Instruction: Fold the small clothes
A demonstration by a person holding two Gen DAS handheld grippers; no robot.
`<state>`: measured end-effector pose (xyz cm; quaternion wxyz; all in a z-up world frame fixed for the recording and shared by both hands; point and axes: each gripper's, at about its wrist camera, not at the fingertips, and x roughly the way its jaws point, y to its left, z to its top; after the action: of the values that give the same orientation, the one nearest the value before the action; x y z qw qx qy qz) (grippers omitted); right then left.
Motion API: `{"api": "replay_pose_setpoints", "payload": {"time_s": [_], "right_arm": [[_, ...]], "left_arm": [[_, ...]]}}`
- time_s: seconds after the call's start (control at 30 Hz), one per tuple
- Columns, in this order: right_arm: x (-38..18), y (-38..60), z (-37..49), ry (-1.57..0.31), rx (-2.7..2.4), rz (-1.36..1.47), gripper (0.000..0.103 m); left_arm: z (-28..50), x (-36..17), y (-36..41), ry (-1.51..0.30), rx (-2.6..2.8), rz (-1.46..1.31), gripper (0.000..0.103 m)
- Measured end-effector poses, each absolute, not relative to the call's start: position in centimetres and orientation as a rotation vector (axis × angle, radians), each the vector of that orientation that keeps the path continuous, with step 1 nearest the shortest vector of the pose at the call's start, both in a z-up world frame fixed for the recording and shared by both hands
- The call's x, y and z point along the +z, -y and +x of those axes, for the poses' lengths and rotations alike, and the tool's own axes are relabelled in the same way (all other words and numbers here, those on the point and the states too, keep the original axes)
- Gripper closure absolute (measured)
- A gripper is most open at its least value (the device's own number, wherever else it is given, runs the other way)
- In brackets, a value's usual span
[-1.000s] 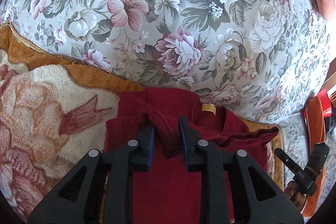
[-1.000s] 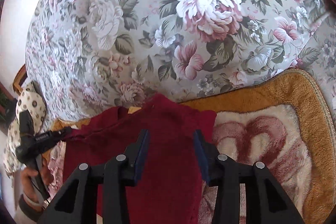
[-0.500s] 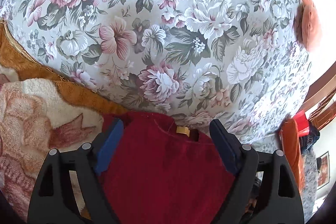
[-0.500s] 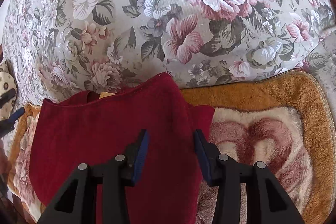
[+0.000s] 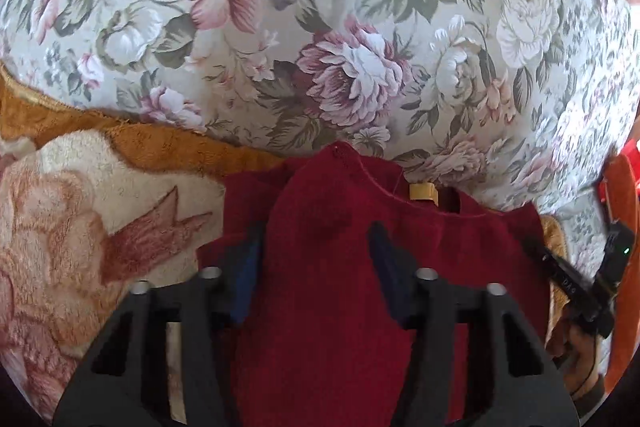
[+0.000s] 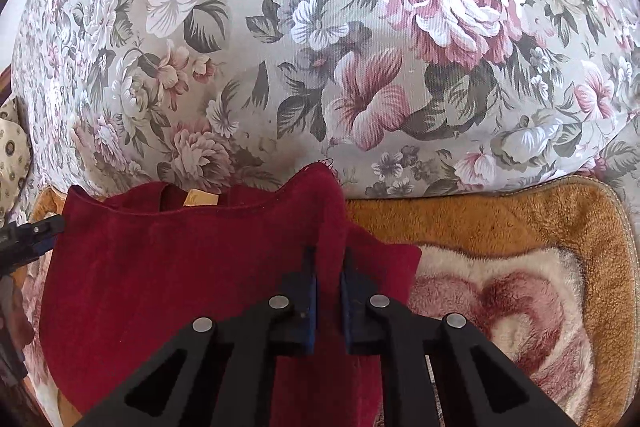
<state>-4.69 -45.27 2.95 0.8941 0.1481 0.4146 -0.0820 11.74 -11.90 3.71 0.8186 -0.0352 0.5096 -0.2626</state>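
Observation:
A dark red garment [image 5: 460,259] lies on a fleece blanket, neckline and yellow label [image 5: 422,191] toward the floral cushion. My left gripper [image 5: 316,243] is closing on a raised hump of the garment's left shoulder, and the cloth fills the gap between both pads. In the right wrist view the red garment [image 6: 180,267] spreads to the left, and my right gripper [image 6: 328,263] is shut on a narrow upright fold at its right shoulder edge. The other gripper shows at the frame edge in each view: the right one [image 5: 568,279], the left one [image 6: 28,235].
The blanket [image 6: 520,227] is orange-brown with a cream and pink pattern and covers the seat under the garment. A large floral cushion [image 5: 320,27] rises directly behind the neckline. An orange and red item [image 5: 624,267] sits at the far right, and a dotted cloth [image 6: 12,147] at the far left.
The left gripper let go of a bunched fold, opened wide, then came down and closed around the shoulder. The right jaws went from open over the cloth to pinched on its edge.

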Motion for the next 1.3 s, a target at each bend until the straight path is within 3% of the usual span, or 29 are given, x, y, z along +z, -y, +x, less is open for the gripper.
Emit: {"api": "replay_pose_setpoints", "payload": {"time_s": [0.07,0.17,0.4,0.53,0.87,0.93,1.0,1.13,1.27,1.3], "right_arm": [[3.7,46.0,-5.0,-0.815,-0.176,0.336,0.095],[4.3,47.1,-4.6,-0.784,-0.179,0.401,0.095],[0.5,46.7,-1.6,-0.917,-0.239,0.369,0.095],[2.2,46.5,-3.1,-0.907,-0.259,0.354,0.083],[5.9,38.6,-9.7,-0.942,0.042,0.277,0.083],[4.5,36.7,-10.0,-0.977,0.076,0.245,0.083],[2.3,35.4,-9.9,-1.05,0.057,0.181,0.083],[2.4,34.5,-9.7,-1.088,0.025,0.146,0.083],[6.0,33.4,-7.2,-0.986,0.097,0.238,0.081],[6.6,32.8,-6.0,-0.965,0.126,0.274,0.077]], "left_arm": [[12.1,3.6,13.1,-1.083,-0.575,-0.022,0.088],[13.1,4.3,13.9,-1.043,-0.57,-0.004,0.091],[15.5,2.2,13.8,-1.066,-0.442,0.005,0.091],[15.0,2.3,12.6,-1.071,-0.439,-0.054,0.091],[8.3,7.2,10.5,-1.02,-0.53,-0.02,0.09],[6.5,7.1,10.9,-1.03,-0.539,-0.012,0.082],[4.8,6.0,10.5,-1.051,-0.516,-0.007,0.065],[3.1,3.4,9.3,-1.098,-0.472,0.038,0.064],[2.3,3.3,9.0,-1.065,-0.455,0.03,0.064],[2.2,3.3,8.9,-1.066,-0.452,0.015,0.064]]}}
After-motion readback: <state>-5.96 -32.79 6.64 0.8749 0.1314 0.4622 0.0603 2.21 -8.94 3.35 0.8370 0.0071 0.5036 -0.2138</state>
